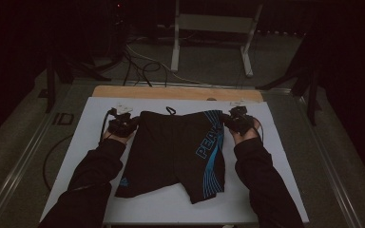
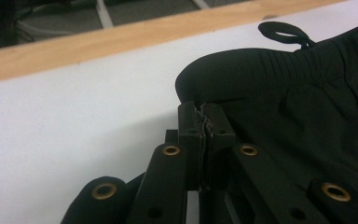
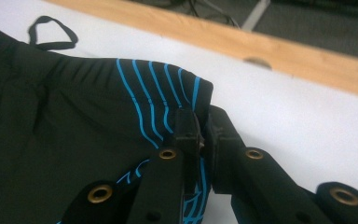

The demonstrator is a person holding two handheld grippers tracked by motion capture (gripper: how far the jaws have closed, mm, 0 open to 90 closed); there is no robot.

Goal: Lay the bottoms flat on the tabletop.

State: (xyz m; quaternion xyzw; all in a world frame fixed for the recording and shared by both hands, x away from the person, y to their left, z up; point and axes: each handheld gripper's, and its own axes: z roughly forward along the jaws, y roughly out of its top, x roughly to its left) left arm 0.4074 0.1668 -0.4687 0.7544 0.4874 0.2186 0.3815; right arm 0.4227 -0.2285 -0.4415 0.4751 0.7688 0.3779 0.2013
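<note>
On the left of the high view, the person's left sleeve (image 1: pixel 92 178) runs up from the bottom edge to the left gripper (image 1: pixel 122 124), which sits at the left waist corner of a pair of black swim shorts (image 1: pixel 171 152). In the left gripper view its two black jaws are pressed together, with a fold of the waistband (image 2: pixel 242 70) pinched between their tips; the cloth bulges up into a rounded hump just above the grip.

The shorts lie spread on a white board (image 1: pixel 90 137), waistband toward the far side and legs toward the person. A wooden strip (image 1: pixel 171 92) borders the far edge of the board. A small drawstring loop (image 1: pixel 170 110) pokes out from the middle of the waistband and rests on the board. The right leg carries blue stripes and blue lettering (image 1: pixel 208 140) running up its side.

At the right waist corner is the right gripper (image 1: pixel 238 120), reached by the right sleeve (image 1: pixel 261 185). In the right gripper view its jaws are clenched on the striped corner of the waistband (image 3: pixel 168 88), the fabric caught between the tips and lifted slightly off the board.

Beyond the board, a grey floor with cables (image 1: pixel 138 64) and a pale metal frame (image 1: pixel 214 28) stand in the dim background.
</note>
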